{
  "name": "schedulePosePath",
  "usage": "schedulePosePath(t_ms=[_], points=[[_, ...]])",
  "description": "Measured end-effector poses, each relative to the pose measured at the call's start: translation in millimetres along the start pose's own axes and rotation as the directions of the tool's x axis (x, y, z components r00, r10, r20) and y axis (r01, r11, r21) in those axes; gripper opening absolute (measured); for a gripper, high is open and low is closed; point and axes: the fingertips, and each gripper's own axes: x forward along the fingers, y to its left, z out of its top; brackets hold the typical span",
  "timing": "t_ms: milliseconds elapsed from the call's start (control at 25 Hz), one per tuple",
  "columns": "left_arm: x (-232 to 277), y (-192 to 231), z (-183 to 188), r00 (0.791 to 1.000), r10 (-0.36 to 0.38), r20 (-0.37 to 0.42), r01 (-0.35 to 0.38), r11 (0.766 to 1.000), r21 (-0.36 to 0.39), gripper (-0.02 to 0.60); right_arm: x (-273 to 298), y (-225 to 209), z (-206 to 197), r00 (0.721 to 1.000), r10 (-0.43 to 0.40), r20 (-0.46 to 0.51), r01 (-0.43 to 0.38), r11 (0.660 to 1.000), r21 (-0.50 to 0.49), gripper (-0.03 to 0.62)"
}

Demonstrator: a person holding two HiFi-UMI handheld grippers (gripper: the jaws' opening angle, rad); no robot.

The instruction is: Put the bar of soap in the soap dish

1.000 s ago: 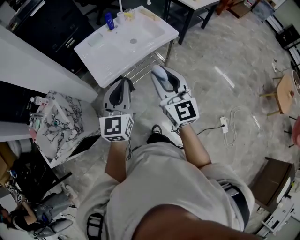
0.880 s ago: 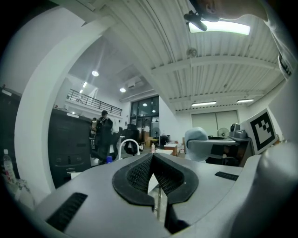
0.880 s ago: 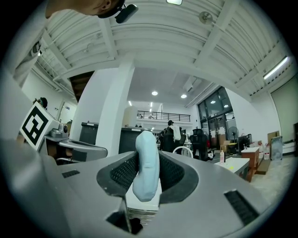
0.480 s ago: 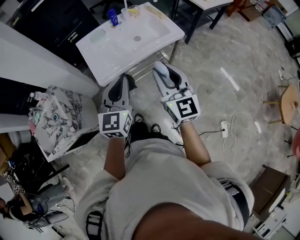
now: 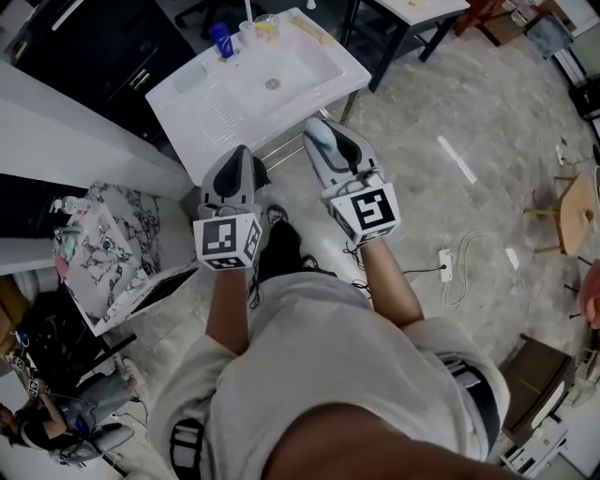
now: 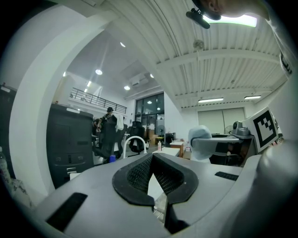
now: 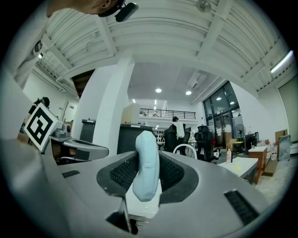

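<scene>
The pale blue bar of soap (image 5: 320, 147) (image 7: 146, 162) stands on edge between the jaws of my right gripper (image 5: 323, 141) (image 7: 147, 168), which is shut on it. The left gripper (image 5: 236, 157) (image 6: 152, 159) is beside it, its pad tips touching, with nothing held. Both hang over the floor at the front edge of the white sink (image 5: 225, 117). The pale green soap dish (image 5: 190, 77) sits on the sink's far left corner. The left gripper view also catches the soap (image 6: 201, 138) off to the right.
A blue bottle (image 5: 219, 39) and a cup (image 5: 265, 26) stand at the sink's back edge by the tap. A marble-patterned box (image 5: 108, 255) is at the left, below a white partition (image 5: 66, 141). A power strip (image 5: 448, 265) lies on the floor; a wooden stool (image 5: 574, 199) is far right.
Both grippers have moved forward together toward the sink, whose front edge is now just beyond their tips. The soap stays held in the right one.
</scene>
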Motion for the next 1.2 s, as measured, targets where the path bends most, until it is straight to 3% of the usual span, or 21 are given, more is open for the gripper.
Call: schedulePosePath(t_ms=[680, 1200], points=[[150, 93, -13, 0.997, -0.052, -0.063, 0.049, 0.998, -0.038, 0.018, 155, -67, -38, 0.997, 0.003, -0.074, -0.001, 1.0, 0.024, 0.123], [203, 170, -20, 0.998, -0.014, -0.068, 0.009, 0.997, -0.078, 0.018, 253, -72, -54, 0.989, 0.051, -0.136, -0.047, 0.998, 0.036, 0.123]])
